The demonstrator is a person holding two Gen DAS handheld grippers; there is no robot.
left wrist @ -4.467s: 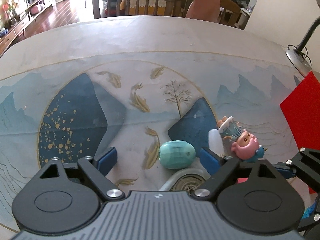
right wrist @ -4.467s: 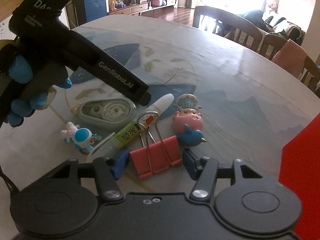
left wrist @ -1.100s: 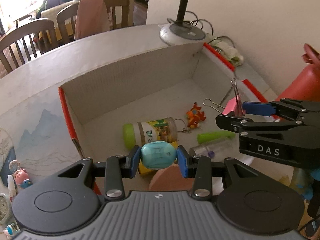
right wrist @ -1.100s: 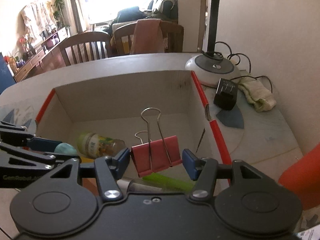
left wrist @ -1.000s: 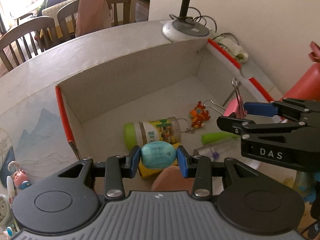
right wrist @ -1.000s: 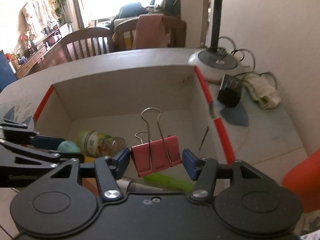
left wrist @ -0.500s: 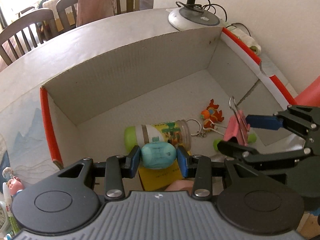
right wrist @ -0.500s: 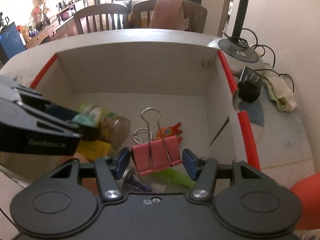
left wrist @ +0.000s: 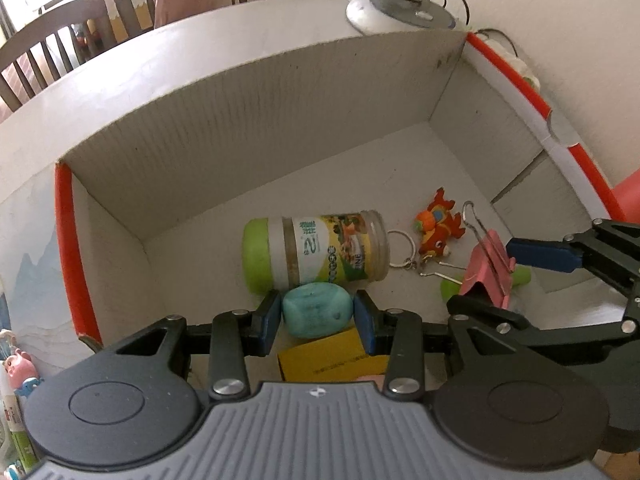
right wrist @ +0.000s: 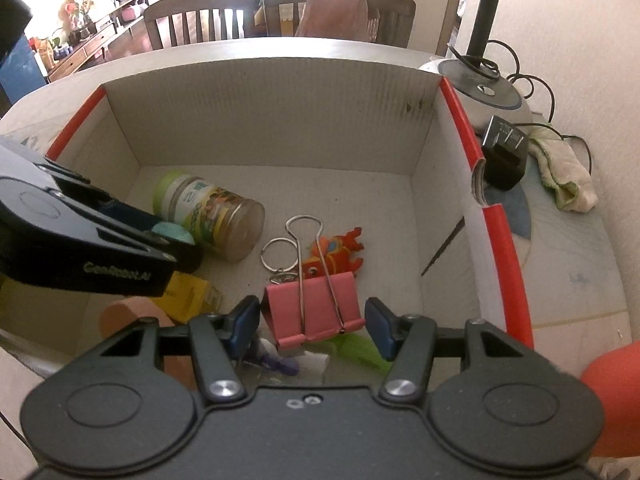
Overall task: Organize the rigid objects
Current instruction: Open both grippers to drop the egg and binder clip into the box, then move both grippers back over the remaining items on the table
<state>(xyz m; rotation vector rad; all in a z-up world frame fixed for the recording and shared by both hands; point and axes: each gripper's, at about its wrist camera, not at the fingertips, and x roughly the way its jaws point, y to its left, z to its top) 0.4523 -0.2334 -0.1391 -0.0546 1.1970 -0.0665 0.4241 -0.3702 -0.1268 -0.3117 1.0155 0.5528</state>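
Two loads are now down inside the white cardboard box with red-taped edges (left wrist: 240,128), where a second ago you carried them higher above its opening. Nearest you, the left gripper (left wrist: 318,314) is pressed tight on the teal egg-shaped plastic piece (left wrist: 316,304), pinching it by its ends just above the small yellow carton (left wrist: 332,354) at the box's near wall. Beside it, the right gripper (right wrist: 312,320) pinches the pink metal binder clip (right wrist: 316,304) by its sides, wire handles pointing away from you. The clip now sits a little crooked between the pads, so I judge that grip to be light. It hangs over the green tube (right wrist: 360,350) and other small pieces near the front right of the box. Just beyond the egg lies the clear plastic jar with a lime-green lid (left wrist: 316,250), on its side mid-floor. To its right is the orange dragon-like keychain toy (left wrist: 438,226) with its ring. The far half of the floor is bare up to the back wall, and the round lamp base (right wrist: 476,84) stands on the table behind the back right corner. The carrying looks done, and only the two releases remain. Both pieces are low enough to be let go without bouncing. The pink pig figure (left wrist: 18,368) outside the left wall is yet to be sorted.
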